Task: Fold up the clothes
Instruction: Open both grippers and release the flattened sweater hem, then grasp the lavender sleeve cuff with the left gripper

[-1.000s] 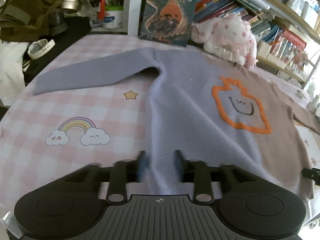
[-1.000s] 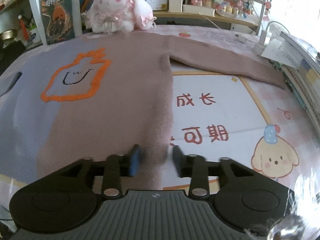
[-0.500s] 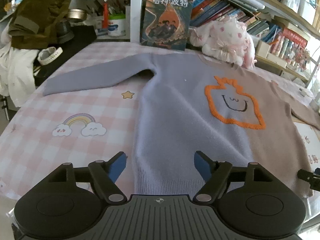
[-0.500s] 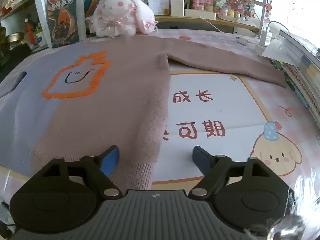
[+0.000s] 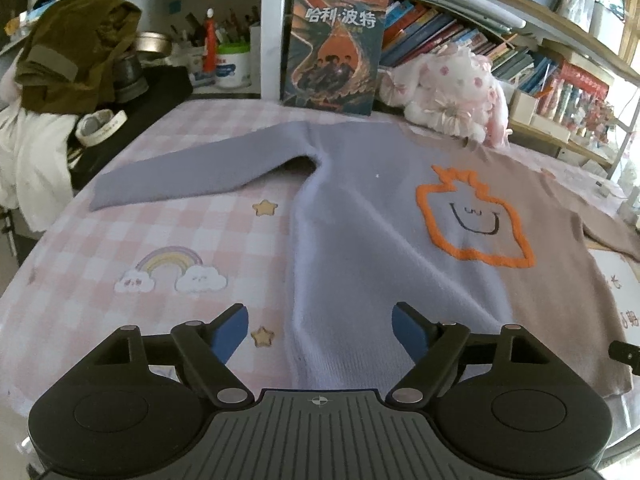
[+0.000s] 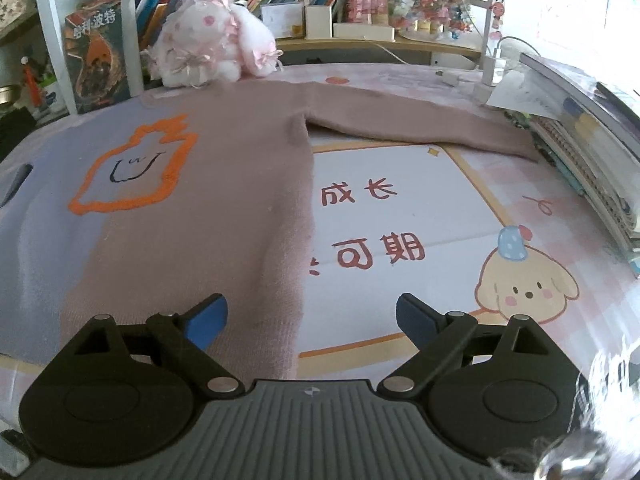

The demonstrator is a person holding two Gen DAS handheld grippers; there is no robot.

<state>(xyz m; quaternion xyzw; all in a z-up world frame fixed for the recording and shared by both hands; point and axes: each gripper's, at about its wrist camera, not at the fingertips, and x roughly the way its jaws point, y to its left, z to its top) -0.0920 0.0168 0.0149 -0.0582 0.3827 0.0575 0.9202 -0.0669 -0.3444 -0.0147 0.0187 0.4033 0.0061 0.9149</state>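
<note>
plush rabbit (image 5: 448, 92) behind sweater (image 5: 380, 240)

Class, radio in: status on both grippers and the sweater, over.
Left gripper, right gripper: jaws just opened, nothing gripped. Sweater flat, unfolded, sleeves out. Plush toy at collar.

1. The sweater (image 5: 360, 216) loses the end of its brown sleeve at the right edge of the left wrist view, and its hem disappears behind the gripper body at the bottom of the frame.
2. In the right wrist view, the sweater's lilac side runs off the left edge.
3. A blurred, shiny shape (image 6: 580, 452) in that view's lower right corner cannot be identified.
4. The book spines (image 5: 432, 36) at upper centre are too small to read.
</note>
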